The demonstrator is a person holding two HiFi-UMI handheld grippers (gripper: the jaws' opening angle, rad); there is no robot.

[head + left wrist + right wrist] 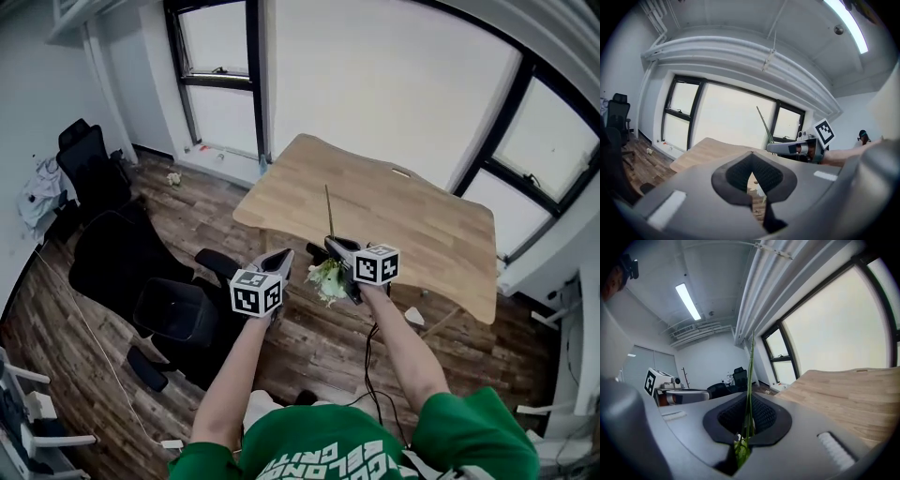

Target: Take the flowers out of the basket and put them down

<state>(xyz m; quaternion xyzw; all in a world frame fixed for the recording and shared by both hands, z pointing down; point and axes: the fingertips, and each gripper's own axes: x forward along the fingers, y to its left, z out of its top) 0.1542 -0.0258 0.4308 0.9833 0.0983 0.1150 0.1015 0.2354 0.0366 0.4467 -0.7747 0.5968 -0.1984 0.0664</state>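
Well, in the head view I hold both grippers out in front of me above the wooden floor (319, 352), close to the near edge of the wooden table (412, 225). My right gripper (331, 247) pinches the flowers (327, 278): the pale blossoms hang beneath the jaws on my side, and the thin stem (327, 206) pokes up past them, seen against the table top. My left gripper (278, 258) is just beside it, apart from the flowers, and a black office chair (122, 262) stands on the floor off to the left. In the left gripper view, my left gripper (751, 157) has its jaws pressed together at the tips with nothing between the pads. Beyond them the right gripper (780, 148) sits level at the right, with the stem (764, 124) slanting up in front of the window (726, 117). In the right gripper view, my right gripper (749, 398) has its jaws closed on the flowers (742, 448). Green leaves bunch low between the pads, and the stem (750, 371) runs straight up through the tips. The table (848, 394) lies to the right and the left gripper (693, 396) to the left.
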